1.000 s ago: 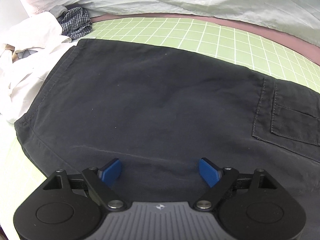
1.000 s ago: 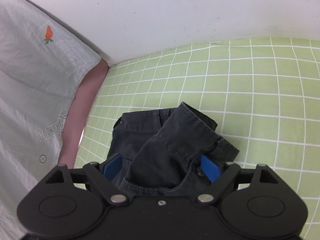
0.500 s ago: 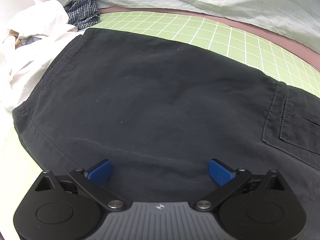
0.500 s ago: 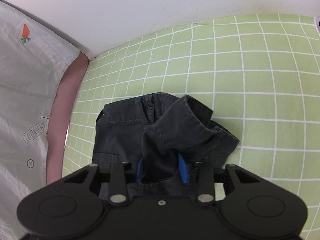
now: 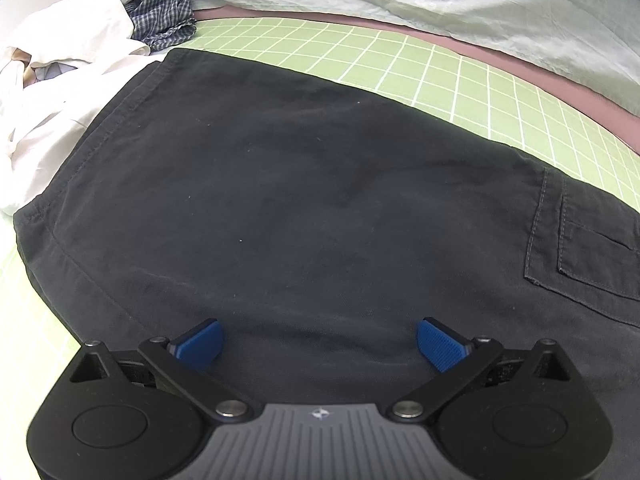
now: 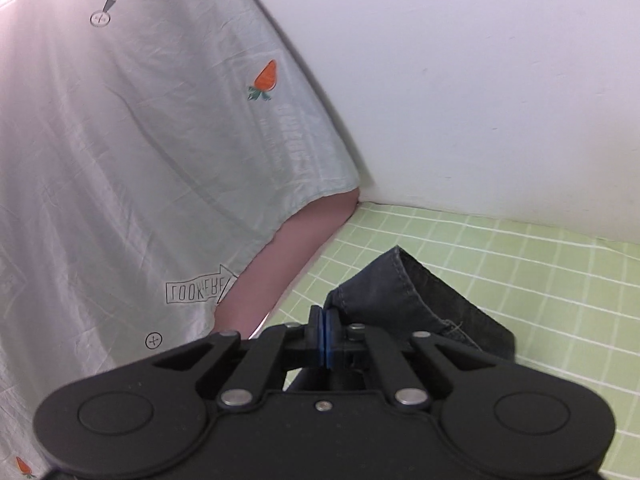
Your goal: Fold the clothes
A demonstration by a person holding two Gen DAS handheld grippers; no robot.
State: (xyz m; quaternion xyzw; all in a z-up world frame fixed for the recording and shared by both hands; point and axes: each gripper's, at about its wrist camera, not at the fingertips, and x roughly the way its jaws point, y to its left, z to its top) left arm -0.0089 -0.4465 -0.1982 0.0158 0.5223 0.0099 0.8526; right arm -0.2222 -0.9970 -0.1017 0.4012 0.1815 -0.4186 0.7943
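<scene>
Dark navy shorts (image 5: 312, 208) lie spread flat on a green grid sheet (image 5: 460, 76), a back pocket (image 5: 588, 248) at the right. My left gripper (image 5: 320, 344) hovers low over the near part of the fabric, wide open, blue pads (image 5: 200, 342) apart with nothing between them. In the right wrist view, my right gripper (image 6: 325, 338) is shut, its blue pads pressed together on a fold of the shorts. The hemmed end of the shorts (image 6: 404, 296) is lifted above the green sheet (image 6: 540, 280).
A pile of white clothes (image 5: 52, 92) and a checked garment (image 5: 164, 20) lie at the far left. A pale blue printed sheet (image 6: 140, 140) hangs along the back over a pink edge (image 6: 280, 256). A white wall (image 6: 480, 80) bounds the right.
My right gripper closed on the shorts' end and lifted it, the view tilting up toward the wall. My left gripper opened wider and shifted slightly over the spread fabric.
</scene>
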